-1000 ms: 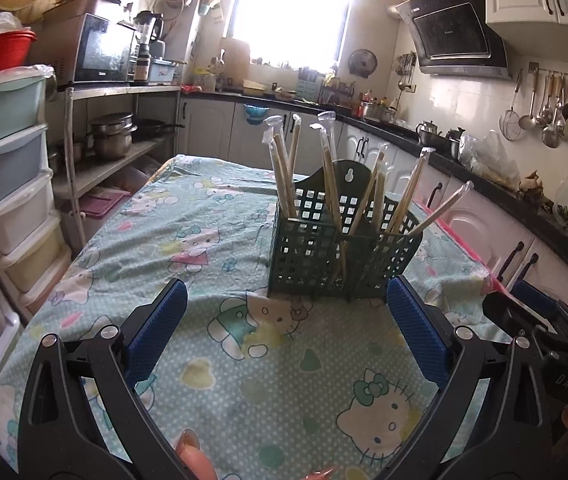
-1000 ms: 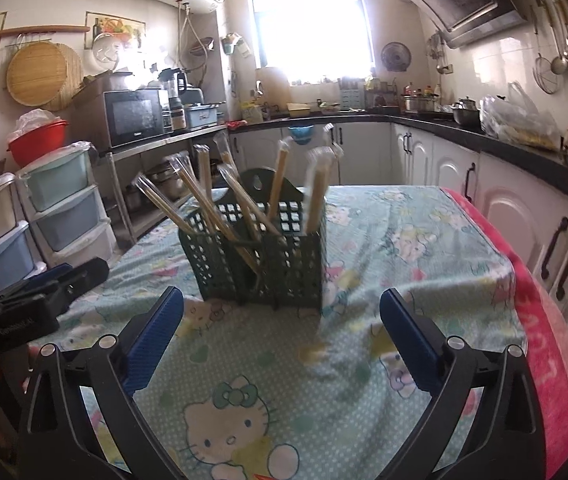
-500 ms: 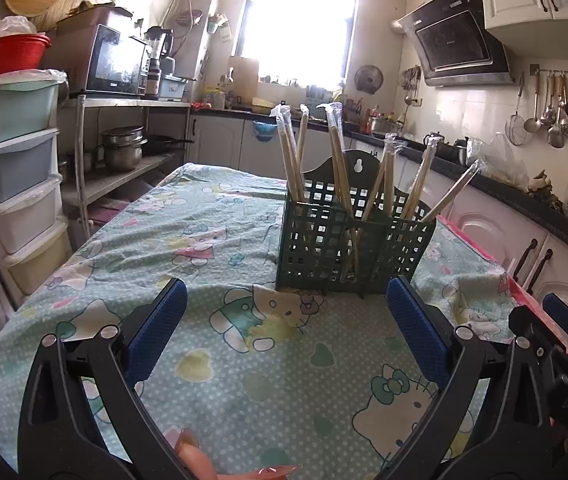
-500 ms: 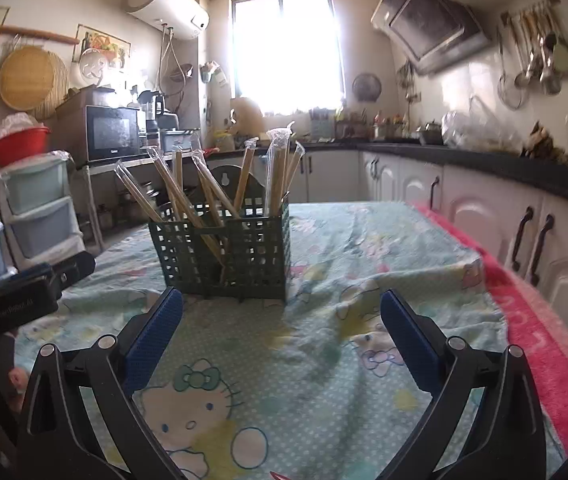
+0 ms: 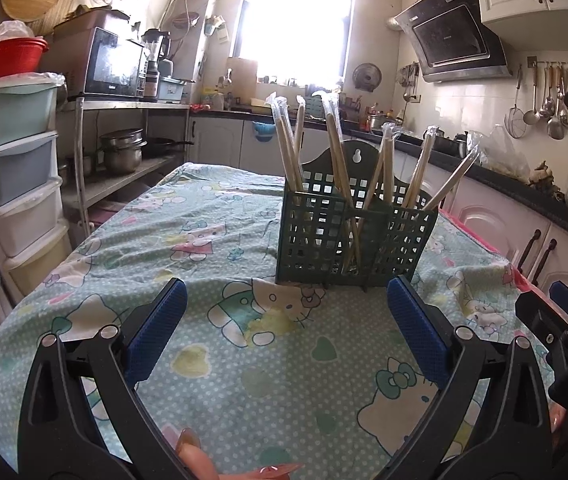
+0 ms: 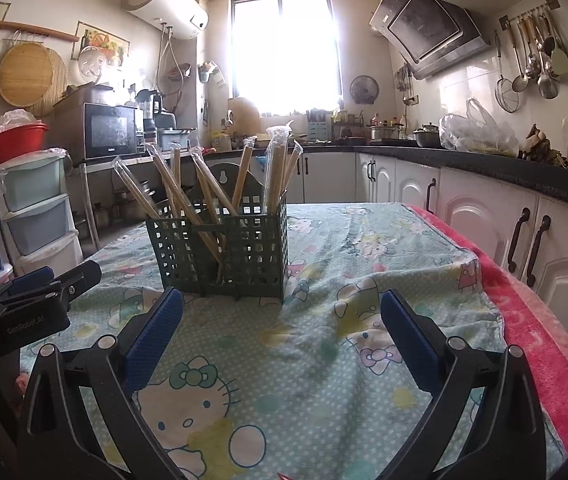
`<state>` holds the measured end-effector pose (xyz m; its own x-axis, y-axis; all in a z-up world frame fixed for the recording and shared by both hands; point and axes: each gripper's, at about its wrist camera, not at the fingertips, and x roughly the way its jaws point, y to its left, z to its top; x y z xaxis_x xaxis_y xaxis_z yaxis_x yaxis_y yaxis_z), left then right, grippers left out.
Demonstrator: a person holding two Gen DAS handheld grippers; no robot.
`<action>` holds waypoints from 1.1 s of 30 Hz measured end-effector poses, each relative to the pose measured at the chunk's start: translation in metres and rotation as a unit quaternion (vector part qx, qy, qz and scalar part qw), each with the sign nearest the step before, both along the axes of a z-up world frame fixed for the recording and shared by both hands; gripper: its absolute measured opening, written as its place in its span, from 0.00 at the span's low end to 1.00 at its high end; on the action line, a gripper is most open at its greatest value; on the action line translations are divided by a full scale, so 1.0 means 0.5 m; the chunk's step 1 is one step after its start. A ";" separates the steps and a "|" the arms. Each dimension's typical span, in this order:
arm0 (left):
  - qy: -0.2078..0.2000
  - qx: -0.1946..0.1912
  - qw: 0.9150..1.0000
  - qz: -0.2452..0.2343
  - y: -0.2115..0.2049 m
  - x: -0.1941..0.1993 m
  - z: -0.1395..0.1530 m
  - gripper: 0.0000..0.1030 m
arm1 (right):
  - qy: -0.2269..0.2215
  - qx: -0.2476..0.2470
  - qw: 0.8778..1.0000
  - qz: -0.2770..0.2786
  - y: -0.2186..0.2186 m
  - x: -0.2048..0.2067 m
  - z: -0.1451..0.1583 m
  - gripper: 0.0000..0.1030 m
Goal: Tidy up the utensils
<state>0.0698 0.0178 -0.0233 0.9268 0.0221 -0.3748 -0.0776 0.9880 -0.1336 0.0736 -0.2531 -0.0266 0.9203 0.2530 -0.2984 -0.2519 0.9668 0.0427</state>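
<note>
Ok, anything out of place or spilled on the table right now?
Nothing stands out. The wrapped chopsticks all sit in the green caddy, which stands upright on the tablecloth; nothing lies loose.

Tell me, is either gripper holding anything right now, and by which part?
Nothing is held. The left gripper and right gripper are both open and empty, short of the green utensil basket.
</note>
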 end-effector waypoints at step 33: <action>0.007 -0.003 1.000 0.000 0.000 0.004 -0.007 0.90 | 0.002 0.000 1.000 -0.004 0.001 0.003 -0.004 0.94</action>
